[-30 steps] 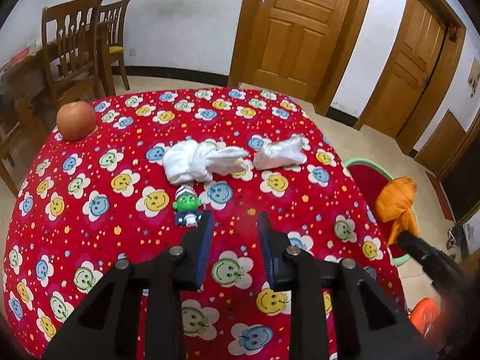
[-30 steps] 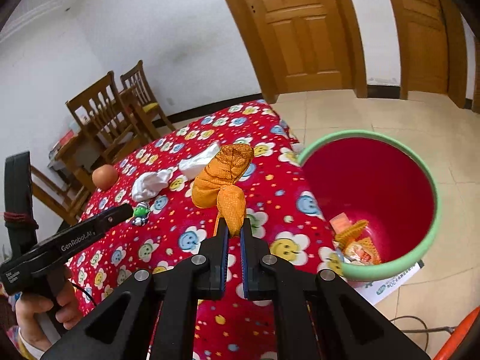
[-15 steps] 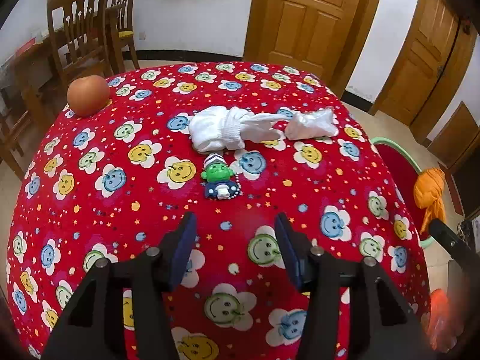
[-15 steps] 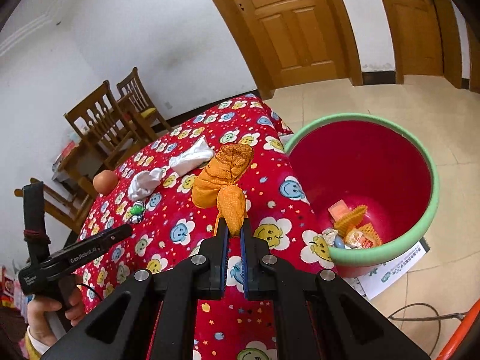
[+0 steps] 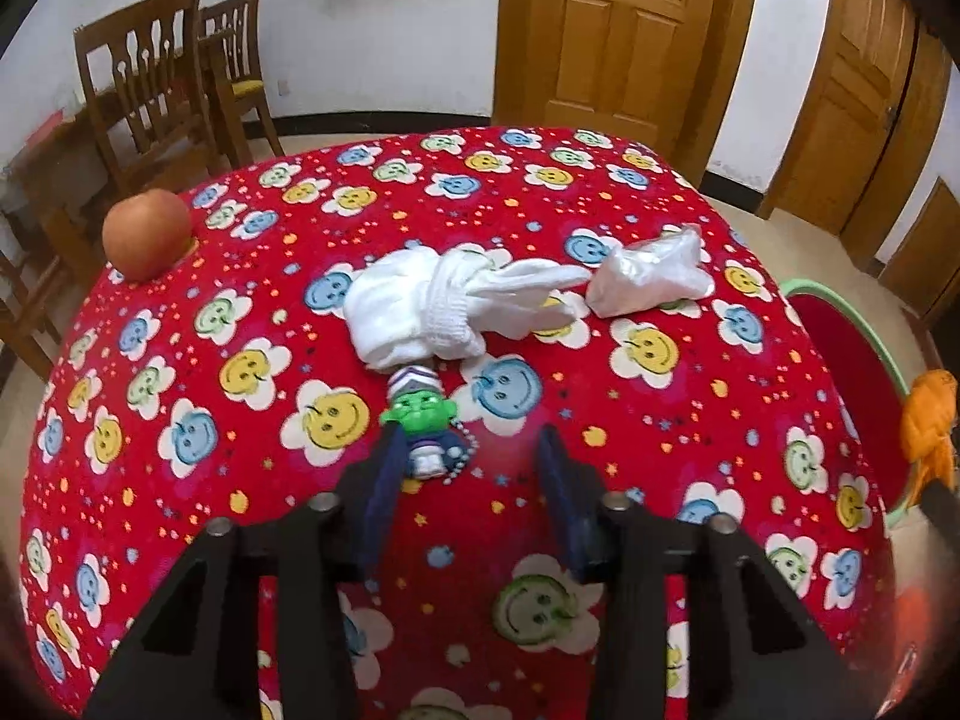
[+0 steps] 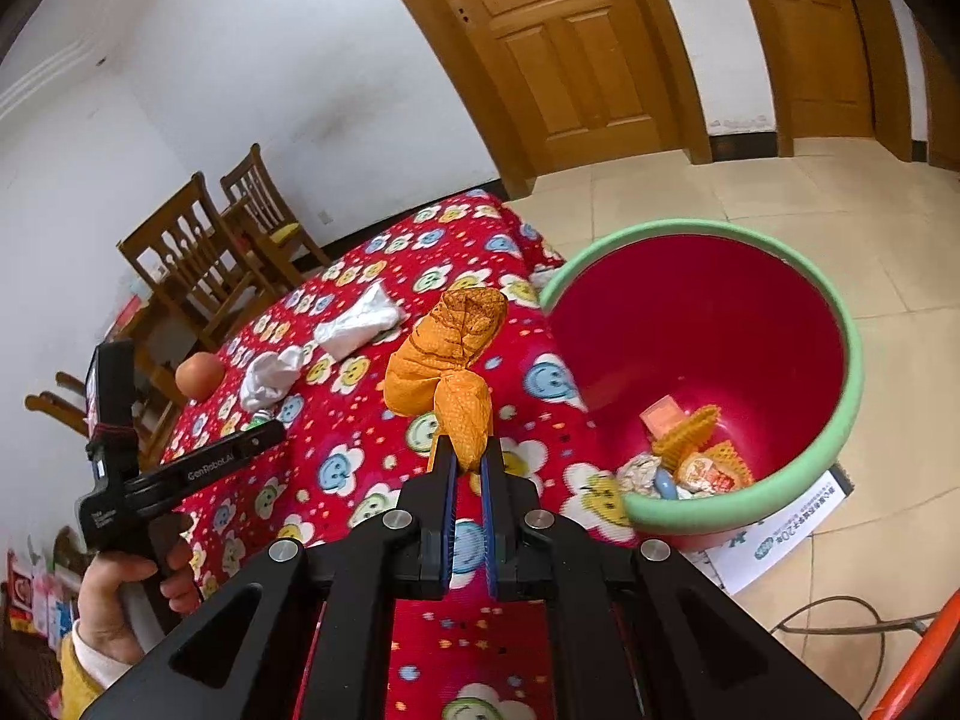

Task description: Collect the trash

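Looking along the left gripper (image 5: 468,450), the left wrist view shows its two blue-padded jaws standing apart and closing above the red smiley-flower tablecloth (image 5: 198,450). A small green-faced figurine keychain (image 5: 423,420) lies just beside the left pad; whether that pad touches it cannot be told from this angle. No pad presses on anything. Beyond the figurine lies a bundled white cloth glove (image 5: 438,306), and just right of it a crumpled clear plastic bag (image 5: 651,276). A round reddish apple (image 5: 146,234) sits at the far left edge of the table. Two brown wooden chairs (image 5: 168,96) stand behind.

In the right wrist view, the right gripper (image 6: 467,462) is clamped on the lower end of a knotted orange cloth bundle (image 6: 450,354), which it holds above the tablecloth near the table edge. The red plastic bin with a green rim (image 6: 834,312) stands on the tiled floor just beside the table, with crumpled wrappers (image 6: 690,462) at its bottom. A hand (image 6: 129,594) grips the left gripper's handle at lower left.
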### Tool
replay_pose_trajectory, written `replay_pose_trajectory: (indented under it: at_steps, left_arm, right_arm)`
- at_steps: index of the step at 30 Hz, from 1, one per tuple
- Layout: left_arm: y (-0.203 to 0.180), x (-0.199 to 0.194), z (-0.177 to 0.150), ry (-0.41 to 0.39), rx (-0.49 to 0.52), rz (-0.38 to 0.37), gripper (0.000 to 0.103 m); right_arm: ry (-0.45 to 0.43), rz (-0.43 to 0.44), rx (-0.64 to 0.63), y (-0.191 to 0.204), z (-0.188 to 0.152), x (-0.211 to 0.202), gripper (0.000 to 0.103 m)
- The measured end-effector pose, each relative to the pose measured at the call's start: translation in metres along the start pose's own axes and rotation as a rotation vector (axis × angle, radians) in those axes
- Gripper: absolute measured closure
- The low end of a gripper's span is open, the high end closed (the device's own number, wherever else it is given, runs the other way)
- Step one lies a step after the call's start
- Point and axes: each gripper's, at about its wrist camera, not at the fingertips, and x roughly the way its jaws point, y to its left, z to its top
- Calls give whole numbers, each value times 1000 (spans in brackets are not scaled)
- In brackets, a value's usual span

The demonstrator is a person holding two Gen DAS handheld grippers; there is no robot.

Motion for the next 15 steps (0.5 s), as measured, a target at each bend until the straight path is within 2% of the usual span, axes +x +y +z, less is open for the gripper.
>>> replay_pose_trajectory:
  at_steps: [4, 6, 15]
  left_arm:
    - [5, -2, 0, -11, 3, 19, 88]
    - [11, -3, -1, -10, -15, 0, 94]
    - [19, -2, -1, 3, -61, -21, 93]
  right_arm:
    - [-6, -21, 25, -12, 1, -1, 96]
    - [-9, -35, 39, -20, 2, -2, 96]
    - [-22, -88, 94, -47, 5, -3, 96]
